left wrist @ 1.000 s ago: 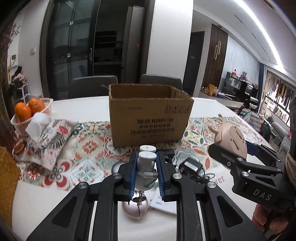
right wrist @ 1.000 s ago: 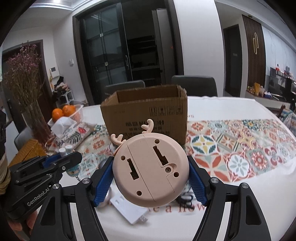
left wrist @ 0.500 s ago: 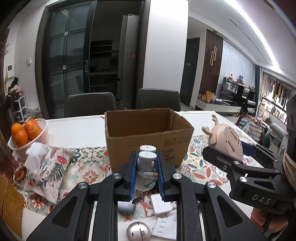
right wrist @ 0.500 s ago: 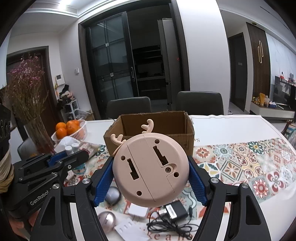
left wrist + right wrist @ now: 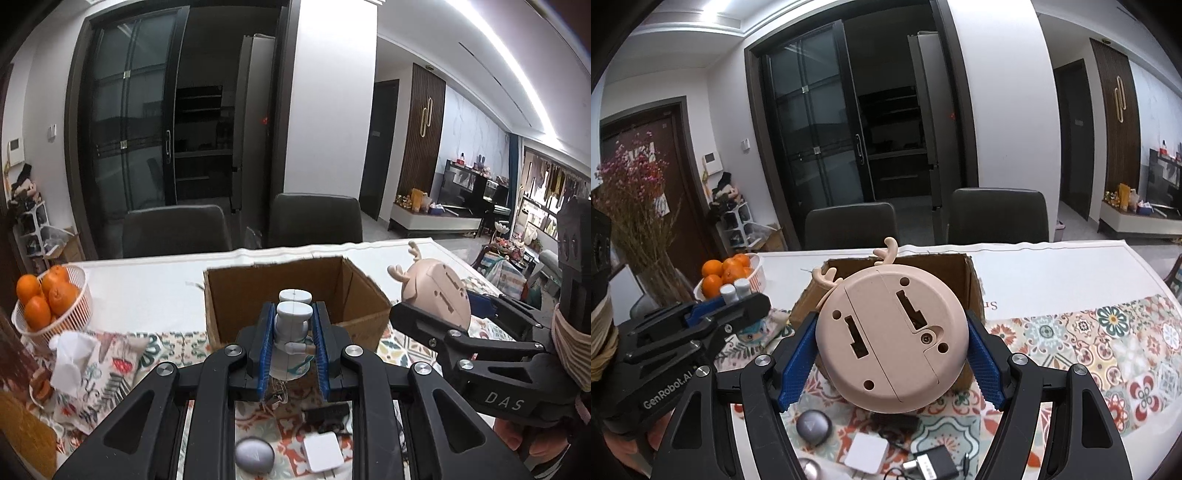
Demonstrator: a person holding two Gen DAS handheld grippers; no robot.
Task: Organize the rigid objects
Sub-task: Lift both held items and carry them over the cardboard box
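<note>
the left gripper [image 5: 292, 343] was closed narrowly around a small white figurine [image 5: 291, 332]; the right gripper [image 5: 891, 354], spread wide, clamped a round pink clock [image 5: 892, 338] near the cardboard box [image 5: 255, 295].

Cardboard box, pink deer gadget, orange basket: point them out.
cardboard box [image 5: 236, 295]: left wrist view, inner back wall.
pink deer gadget [image 5: 892, 338]: right wrist view, middle of flat underside.
orange basket [image 5: 75, 308]: left wrist view, white mesh wall.

Black hand-held gripper [image 5: 291, 354], blue ribbed pads [image 5: 263, 350], silver screws.
</note>
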